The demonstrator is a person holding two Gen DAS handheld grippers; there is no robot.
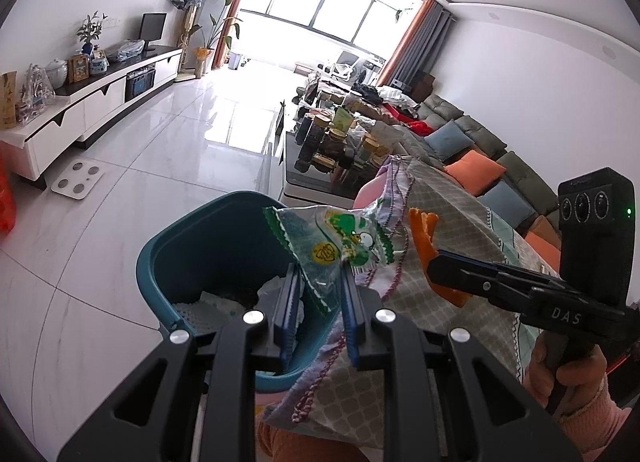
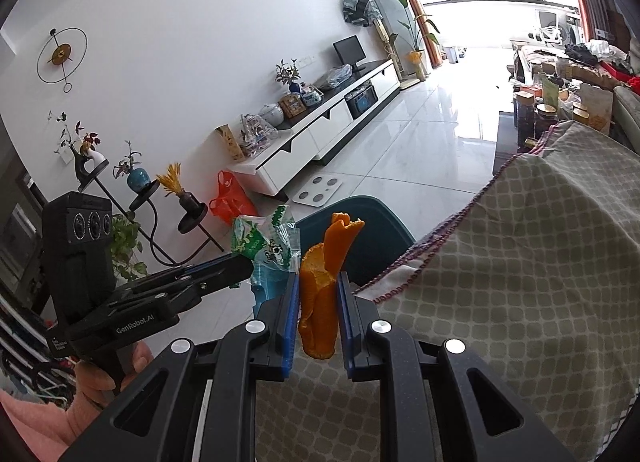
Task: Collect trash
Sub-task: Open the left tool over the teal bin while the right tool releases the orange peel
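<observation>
My left gripper [image 1: 319, 276] is shut on a clear and green snack wrapper [image 1: 336, 242], which hangs above the rim of a teal trash bin [image 1: 208, 246]. White crumpled paper lies inside the bin. My right gripper [image 2: 319, 282] is shut on a strip of orange peel [image 2: 320, 294] standing upright between its blue pads. In the left wrist view the right gripper [image 1: 430, 262] comes in from the right with the orange peel [image 1: 426, 240] over the cloth-covered table edge. In the right wrist view the left gripper [image 2: 250, 262] holds the snack wrapper [image 2: 266, 246] just left of the teal trash bin [image 2: 372, 238].
A patterned tablecloth [image 2: 520, 282] covers the table to the right of the bin. White tiled floor [image 1: 140, 181] spreads ahead, with a bathroom scale [image 1: 78, 179] and a white TV cabinet [image 1: 88, 101] on the left. A cluttered coffee table [image 1: 328, 149] and a sofa [image 1: 480, 149] stand on the right.
</observation>
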